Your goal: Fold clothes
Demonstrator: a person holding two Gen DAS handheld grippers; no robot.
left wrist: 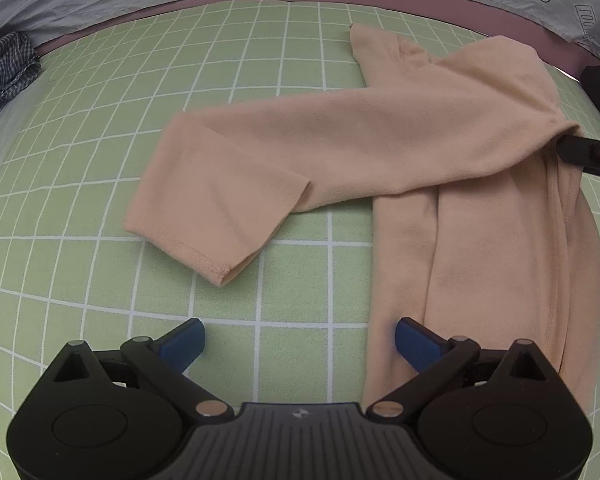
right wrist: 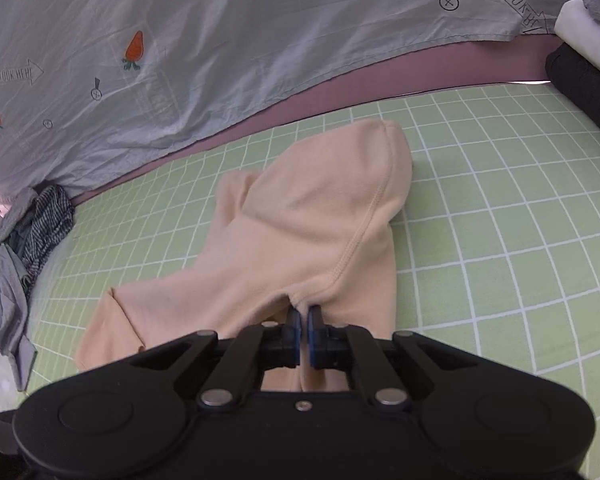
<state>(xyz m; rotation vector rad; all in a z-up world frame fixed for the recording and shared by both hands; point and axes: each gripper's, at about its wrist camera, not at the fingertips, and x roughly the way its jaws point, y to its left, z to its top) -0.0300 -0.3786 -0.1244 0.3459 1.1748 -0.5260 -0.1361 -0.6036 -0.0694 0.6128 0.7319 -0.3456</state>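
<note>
Between right tongs (right wrist: 304, 320), pinching peach garment (right wrist: 312, 220) at its seam for folding; ahead of left tongs (left wrist: 300, 344), spread wide, empty, sleeve (left wrist: 220, 196).

Left gripper (left wrist: 300, 342): jaws wide apart, nothing between them.
Right gripper (right wrist: 303, 318): jaws pinched together on peach garment (right wrist: 312, 232).

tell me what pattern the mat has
Light green mat with a white grid, clearest in the left wrist view.

We see the left gripper (left wrist: 300, 340) gaping over the green grid mat (left wrist: 100, 160), its right pad above the peach garment (left wrist: 380, 140).
</note>
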